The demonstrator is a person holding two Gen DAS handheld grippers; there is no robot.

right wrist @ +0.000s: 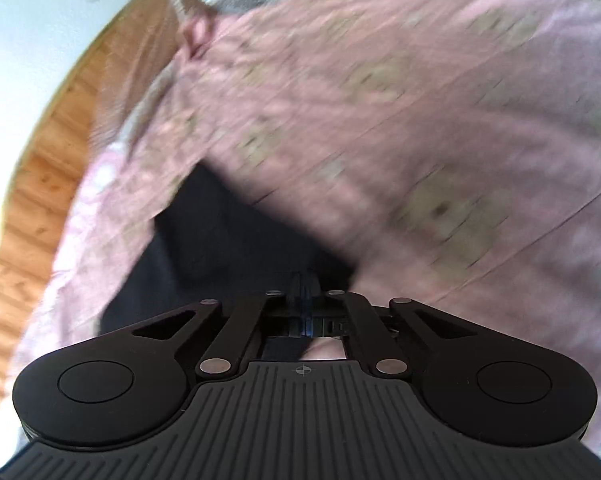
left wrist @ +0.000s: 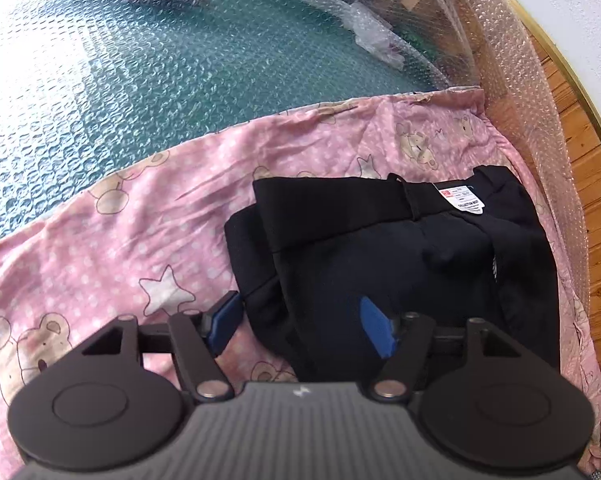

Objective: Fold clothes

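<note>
A folded black garment [left wrist: 400, 248] with a white label near its waistband lies on a pink bear-print sheet [left wrist: 120, 240]. My left gripper [left wrist: 300, 322] is open and low over the garment's near left corner. One blue pad [left wrist: 226, 312] rests on the sheet, and the other blue pad is on the black cloth. The right wrist view is motion-blurred. In it my right gripper [right wrist: 304, 286] is shut, its tips at the edge of the black garment [right wrist: 228, 240]. I cannot tell whether any cloth is pinched between them.
Bubble wrap [left wrist: 160, 60] covers the green surface beyond the sheet, with crumpled plastic [left wrist: 376, 36] at the back. Wooden floor [left wrist: 596, 240] runs along the right of the sheet; in the right wrist view the wooden floor [right wrist: 40, 184] is on the left.
</note>
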